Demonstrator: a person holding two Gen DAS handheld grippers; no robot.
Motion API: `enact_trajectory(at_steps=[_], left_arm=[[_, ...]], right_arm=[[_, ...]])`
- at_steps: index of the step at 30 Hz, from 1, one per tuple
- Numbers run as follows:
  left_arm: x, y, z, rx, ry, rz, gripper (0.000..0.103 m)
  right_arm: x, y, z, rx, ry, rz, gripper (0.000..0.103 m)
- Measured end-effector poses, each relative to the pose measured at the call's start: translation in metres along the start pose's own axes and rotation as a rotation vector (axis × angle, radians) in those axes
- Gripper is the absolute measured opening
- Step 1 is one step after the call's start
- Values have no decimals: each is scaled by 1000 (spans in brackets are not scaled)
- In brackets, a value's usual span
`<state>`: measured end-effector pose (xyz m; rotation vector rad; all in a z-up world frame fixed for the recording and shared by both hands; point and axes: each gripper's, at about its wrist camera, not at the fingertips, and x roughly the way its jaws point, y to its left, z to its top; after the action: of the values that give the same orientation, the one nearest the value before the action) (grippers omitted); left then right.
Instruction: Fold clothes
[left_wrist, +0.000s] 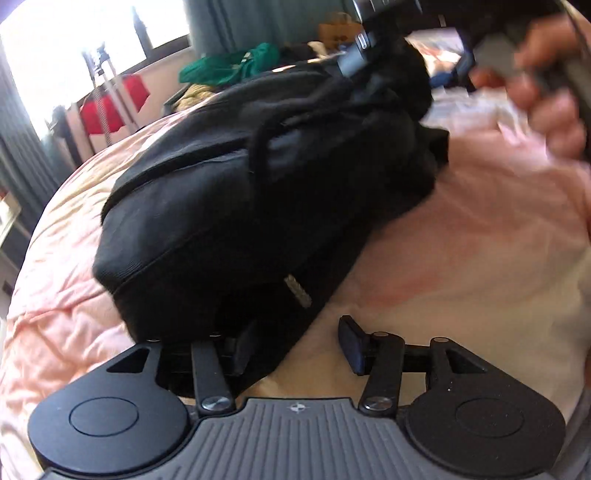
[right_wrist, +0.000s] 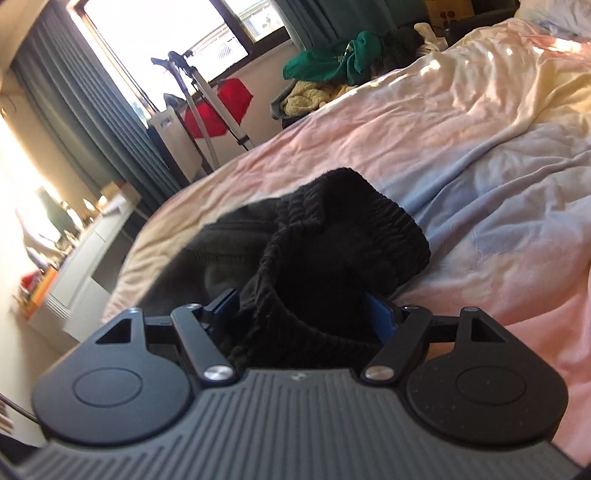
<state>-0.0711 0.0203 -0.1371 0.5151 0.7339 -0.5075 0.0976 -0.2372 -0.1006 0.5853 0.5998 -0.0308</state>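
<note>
Right claw (right_wrist: 303, 314) pads half-buried in bunched black garment (right_wrist: 332, 251)

hand (left_wrist: 546, 85) blurred, black garment (left_wrist: 258, 192) hides left pad

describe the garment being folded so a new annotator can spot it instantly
Start at the wide bed with the pale pink duvet. The black garment lies bunched on it, its ribbed elastic band between the right gripper fingers. It is the only dark item on the bed; the green clothes lie beyond it.
</note>
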Motion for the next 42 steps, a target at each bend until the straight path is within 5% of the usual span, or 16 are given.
enact_trajectory(at_steps=[2,7,10,14,17,21,25,30,33,38,42], left_arm=[[-7,-1,0,25,-16,25,63],[-28,10,7,-26,-79,-20,76],[-41,25,14,-99,-141,-73,79],[-57,45,20,-238,-239,-150,90],[-54,62,29,-357,-263,-186,92],[-53,84,27,-484,-278,-185,92],[-55,94,25,-563,-315,-173,92],[-60,105,24,-618,-329,-107,95],[-56,116,23,-680,-297,-113,95],[-53,122,20,-720,-252,-99,95],[-47,119,23,-703,-250,-87,95]], right_arm=[[7,0,-3,-13,21,-13,73],[4,17,-5,-144,-6,-55,28],[-11,46,-11,-357,-112,-82,26],[5,14,-2,-188,-33,-116,26],[4,-6,2,-46,8,-71,29],[-7,-7,1,-7,38,-37,43],[-7,-1,-4,-45,59,-113,87],[14,-5,-11,-68,107,-105,85],[33,-19,-13,10,152,-79,103],[40,-34,-10,201,190,45,103],[17,-25,-6,249,93,214,103]])
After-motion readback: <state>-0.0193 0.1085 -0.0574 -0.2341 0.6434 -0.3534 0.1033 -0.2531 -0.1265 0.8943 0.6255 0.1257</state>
